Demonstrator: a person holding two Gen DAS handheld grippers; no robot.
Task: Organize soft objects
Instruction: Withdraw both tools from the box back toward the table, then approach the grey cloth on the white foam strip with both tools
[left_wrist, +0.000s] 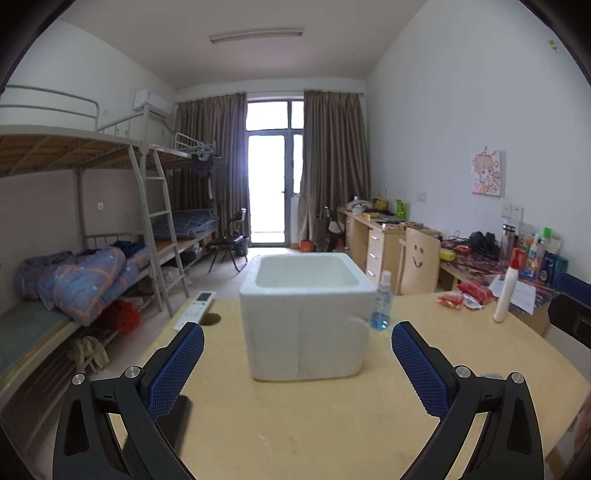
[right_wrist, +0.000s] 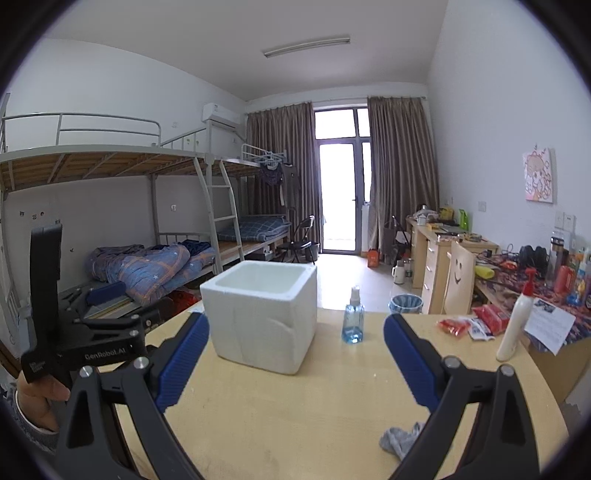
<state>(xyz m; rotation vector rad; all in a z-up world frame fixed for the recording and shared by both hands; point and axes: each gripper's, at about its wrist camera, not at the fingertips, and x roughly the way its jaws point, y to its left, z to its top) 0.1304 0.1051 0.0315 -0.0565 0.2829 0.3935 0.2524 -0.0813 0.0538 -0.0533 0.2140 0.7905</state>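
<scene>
hovering wide open & empty: left gripper (left_wrist: 297, 341), right gripper (right_wrist: 296, 338), facing foam box (left_wrist: 304, 314).

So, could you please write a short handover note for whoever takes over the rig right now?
Left tongs: open, empty, facing the white foam box.
Right tongs: open, empty.
Grey cloth: crumpled on the table, low beside the right tongs' right finger.
Done: nothing placed that I can see; only part of the box interior shows.
Left: pick up the cloth, probably drop it into the box.
</scene>
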